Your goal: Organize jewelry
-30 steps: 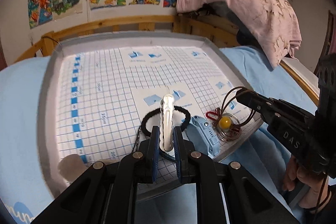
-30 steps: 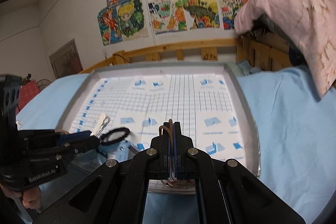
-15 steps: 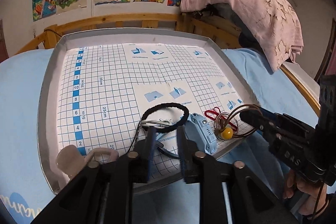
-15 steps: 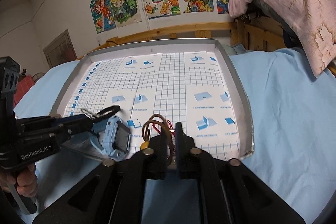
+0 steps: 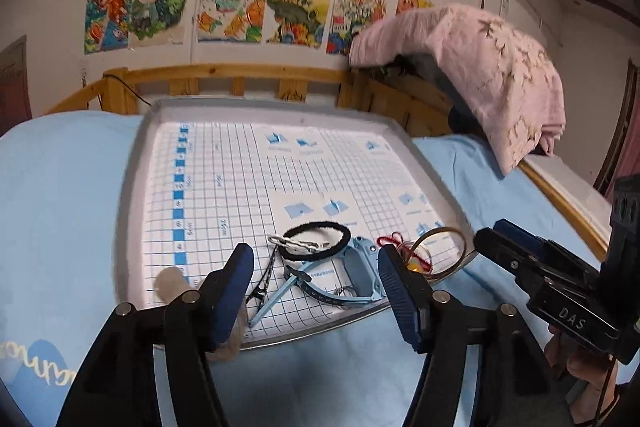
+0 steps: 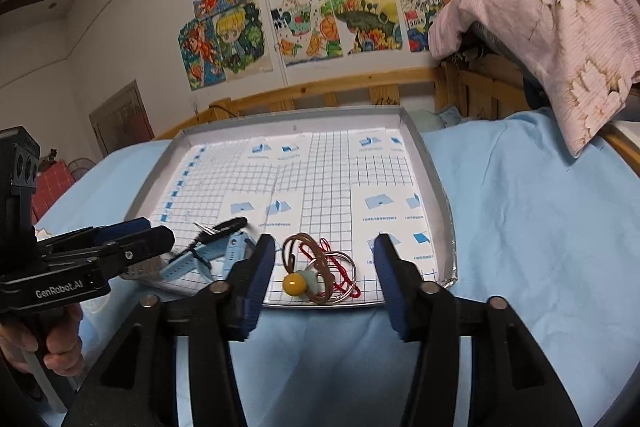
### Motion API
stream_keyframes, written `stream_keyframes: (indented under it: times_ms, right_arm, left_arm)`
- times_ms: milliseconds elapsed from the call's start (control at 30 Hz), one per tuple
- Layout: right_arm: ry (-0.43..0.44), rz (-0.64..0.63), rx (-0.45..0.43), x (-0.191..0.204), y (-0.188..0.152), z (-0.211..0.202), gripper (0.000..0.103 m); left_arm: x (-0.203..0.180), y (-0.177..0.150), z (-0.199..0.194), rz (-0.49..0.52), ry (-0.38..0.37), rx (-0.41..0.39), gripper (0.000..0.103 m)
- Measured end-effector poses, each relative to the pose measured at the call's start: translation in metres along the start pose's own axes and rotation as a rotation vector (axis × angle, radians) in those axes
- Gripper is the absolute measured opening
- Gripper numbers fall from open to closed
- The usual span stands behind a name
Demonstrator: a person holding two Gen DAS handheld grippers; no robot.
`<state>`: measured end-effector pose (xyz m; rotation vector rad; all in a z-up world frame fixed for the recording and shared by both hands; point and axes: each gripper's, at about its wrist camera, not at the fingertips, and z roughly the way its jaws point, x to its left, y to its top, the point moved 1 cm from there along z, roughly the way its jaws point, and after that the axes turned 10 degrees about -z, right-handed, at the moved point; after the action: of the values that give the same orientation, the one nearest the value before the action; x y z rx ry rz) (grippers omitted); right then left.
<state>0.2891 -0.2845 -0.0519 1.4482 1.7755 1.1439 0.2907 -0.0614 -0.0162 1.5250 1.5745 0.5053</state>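
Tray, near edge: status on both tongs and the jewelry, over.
Left tongs and right tongs just opened, both empty. Hair clip, watch, bead bracelets lying on tray. Nothing in the way.

On the bed (image 5: 60, 187) lies a tray (image 5: 132, 187); near its front edge, a hair tie (image 5: 316, 241) sits left of a watch (image 5: 360, 267), bracelets (image 6: 320, 267) rightmost.

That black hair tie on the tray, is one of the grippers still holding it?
No: the black hair tie lies loose on the tray, beyond the open left gripper.
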Motion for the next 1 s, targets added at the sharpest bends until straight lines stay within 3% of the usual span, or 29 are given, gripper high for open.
stream_keyframes:
  times_ms: [100, 167, 267, 367, 567, 1000]
  right_arm:
    - [-0.014, 0.001, -0.047, 0.003, 0.001, -0.017, 0.053]
    - [-0.011, 0.009, -0.088, 0.005, 0.001, -0.031, 0.06]
    - [0.006, 0.016, -0.15, 0.007, 0.002, -0.051, 0.066]
    - [0.019, 0.02, -0.211, 0.011, 0.002, -0.073, 0.081]
    - [0.041, 0.024, -0.29, 0.02, -0.001, -0.109, 0.097]
    - [0.021, -0.013, -0.353, 0.043, -0.016, -0.174, 0.101]
  left_arm:
    - [0.002, 0.0, -0.016, -0.016, -0.011, -0.038, 0.072]
    - [0.003, -0.001, -0.03, -0.02, -0.01, -0.088, 0.09]
    - [0.003, -0.005, -0.055, -0.017, -0.016, -0.168, 0.102]
    - [0.003, -0.009, -0.077, -0.017, -0.002, -0.226, 0.103]
    - [-0.001, -0.017, -0.117, 0.003, 0.021, -0.302, 0.103]
    - [-0.003, -0.034, -0.192, 0.013, 0.089, -0.38, 0.103]
